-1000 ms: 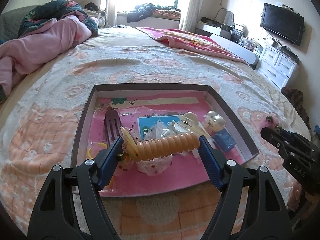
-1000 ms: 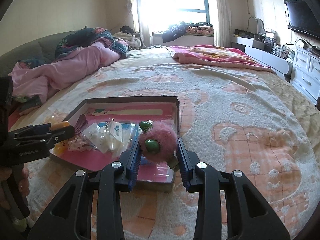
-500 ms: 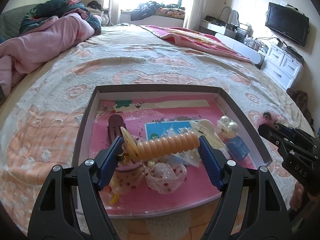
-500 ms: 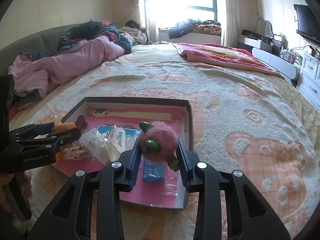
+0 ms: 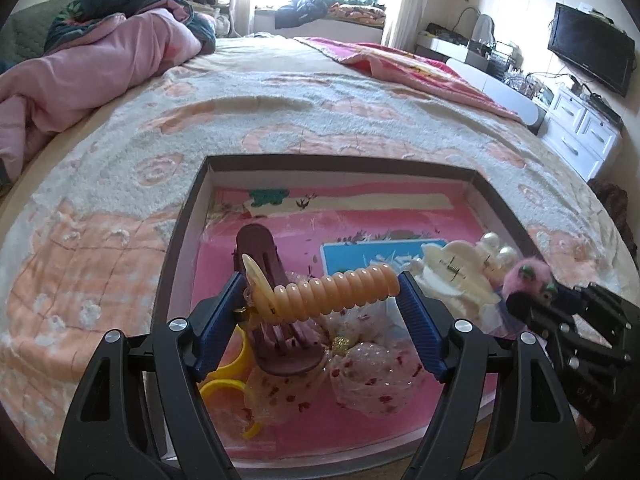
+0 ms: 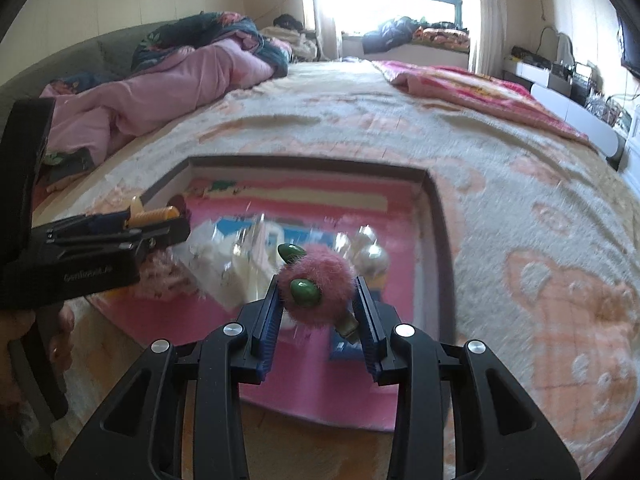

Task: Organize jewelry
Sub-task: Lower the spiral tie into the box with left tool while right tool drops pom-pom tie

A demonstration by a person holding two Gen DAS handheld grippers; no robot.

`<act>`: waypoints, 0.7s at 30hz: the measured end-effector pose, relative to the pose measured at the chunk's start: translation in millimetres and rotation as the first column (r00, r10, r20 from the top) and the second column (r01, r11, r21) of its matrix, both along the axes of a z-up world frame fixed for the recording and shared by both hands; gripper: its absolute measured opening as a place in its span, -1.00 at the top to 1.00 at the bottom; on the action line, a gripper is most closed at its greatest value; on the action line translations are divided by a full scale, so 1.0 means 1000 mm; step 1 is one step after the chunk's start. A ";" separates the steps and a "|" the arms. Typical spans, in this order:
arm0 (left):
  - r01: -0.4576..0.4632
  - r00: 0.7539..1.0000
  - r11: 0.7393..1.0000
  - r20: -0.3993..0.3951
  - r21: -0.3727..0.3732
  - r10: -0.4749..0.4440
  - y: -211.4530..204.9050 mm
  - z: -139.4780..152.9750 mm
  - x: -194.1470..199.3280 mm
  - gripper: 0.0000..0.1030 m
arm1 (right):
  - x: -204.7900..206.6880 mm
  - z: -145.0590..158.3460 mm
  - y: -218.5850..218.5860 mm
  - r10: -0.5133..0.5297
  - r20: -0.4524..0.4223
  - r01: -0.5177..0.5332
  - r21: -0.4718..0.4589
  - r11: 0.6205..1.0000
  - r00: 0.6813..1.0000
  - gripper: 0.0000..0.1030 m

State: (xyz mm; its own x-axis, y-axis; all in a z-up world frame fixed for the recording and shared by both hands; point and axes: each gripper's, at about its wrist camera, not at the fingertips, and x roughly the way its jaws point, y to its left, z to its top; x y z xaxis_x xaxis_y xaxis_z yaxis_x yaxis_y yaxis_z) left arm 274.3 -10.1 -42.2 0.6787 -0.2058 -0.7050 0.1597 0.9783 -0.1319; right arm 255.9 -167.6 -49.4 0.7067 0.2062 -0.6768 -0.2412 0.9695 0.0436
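Bedspread (image 5: pixel 120 208): peach and cream patterned cover, carries the whole work area; pink quilt (image 5: pixel 80 68) bunched at far left.
Box (image 5: pixel 182 240): shallow open tray, dark rim, pink printed floor; sits on the bedspread under both grippers.
Yellow rings (image 5: pixel 224 384): near-left corner of the box floor, partly hidden behind the left finger.
Left gripper (image 5: pixel 320 296): over the near-left part of the box; blue fingers (image 5: pixel 218 326) clamped on either end of the orange spiral hair tie.
Orange spiral hair tie (image 5: pixel 336 290): held stretched sideways between the pads, above the box contents; a pale cream charm (image 5: pixel 256 276) stands at its left end against the left pad.
Maroon hair claw (image 5: pixel 272 280): lying on the box floor behind and below the tie, teeth toward the camera.
Mesh bows (image 5: pixel 360 368): translucent, red-speckled, with a gold centre; near-centre of the box, just right of the claw.
Blue card (image 5: pixel 360 256): flat on the floor mid-box, under clear wrapping.
White hair claw (image 5: pixel 452 276): right of centre, overlapping the card's right edge.
Pearl piece (image 6: pixel 372 258): right side of the box, just beyond the pompom in the right wrist view.
Right gripper (image 6: pixel 318 300): over the near-right part of the box; fingers closed on the pink pompom.
Pink pompom (image 6: pixel 320 294): fuzzy ball with green beads, pinched between the pads, clear of the floor; a brass-coloured clip end sticks out low right.
Note: right wrist view is motion-blurred, small items inside the box unclear.
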 end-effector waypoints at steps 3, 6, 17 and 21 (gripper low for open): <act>-0.001 1.000 1.000 -0.006 0.006 0.001 0.000 -0.004 0.001 -0.30 | -0.004 -0.005 0.004 0.009 -0.009 -0.009 -0.005 1.000 1.000 0.32; -0.001 1.000 1.000 -0.006 0.007 0.001 0.000 -0.004 0.000 -0.30 | -0.010 -0.005 0.010 0.027 -0.007 -0.027 -0.006 1.000 1.000 0.32; -0.002 1.000 1.000 -0.004 0.003 0.002 0.000 -0.001 -0.006 -0.52 | -0.024 -0.003 0.010 0.025 -0.010 -0.025 0.005 1.000 1.000 -0.03; -0.012 1.000 1.000 -0.001 -0.012 0.012 0.003 0.004 -0.014 -0.59 | -0.035 0.007 0.002 -0.004 0.028 0.003 0.014 1.000 1.000 -0.22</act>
